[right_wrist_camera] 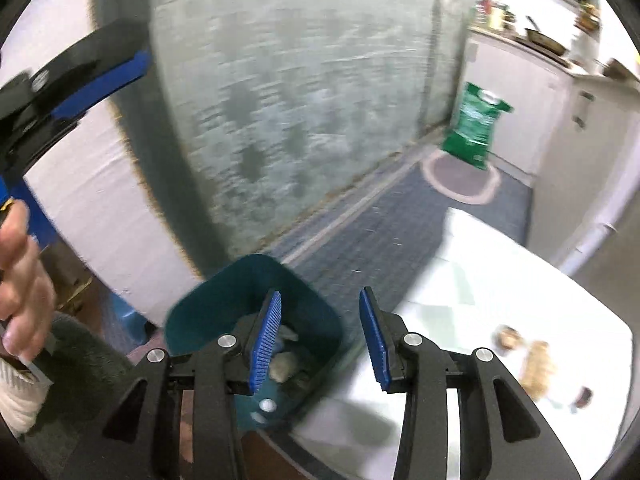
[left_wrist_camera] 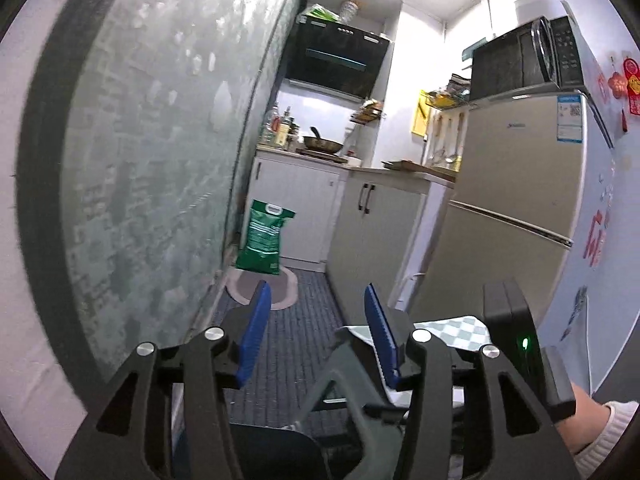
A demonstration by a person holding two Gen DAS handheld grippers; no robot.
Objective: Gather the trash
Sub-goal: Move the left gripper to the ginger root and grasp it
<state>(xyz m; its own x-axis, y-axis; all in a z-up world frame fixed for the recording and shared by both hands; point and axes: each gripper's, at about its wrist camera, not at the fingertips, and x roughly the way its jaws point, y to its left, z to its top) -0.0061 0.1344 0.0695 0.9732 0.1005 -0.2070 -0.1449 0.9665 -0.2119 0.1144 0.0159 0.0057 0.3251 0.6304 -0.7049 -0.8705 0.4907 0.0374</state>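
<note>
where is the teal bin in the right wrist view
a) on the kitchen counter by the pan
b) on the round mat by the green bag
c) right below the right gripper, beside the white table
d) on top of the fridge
c: the teal bin sits on the floor just under the right gripper, which is open and empty, next to the edge of the white table, with scraps visible inside it.
</note>
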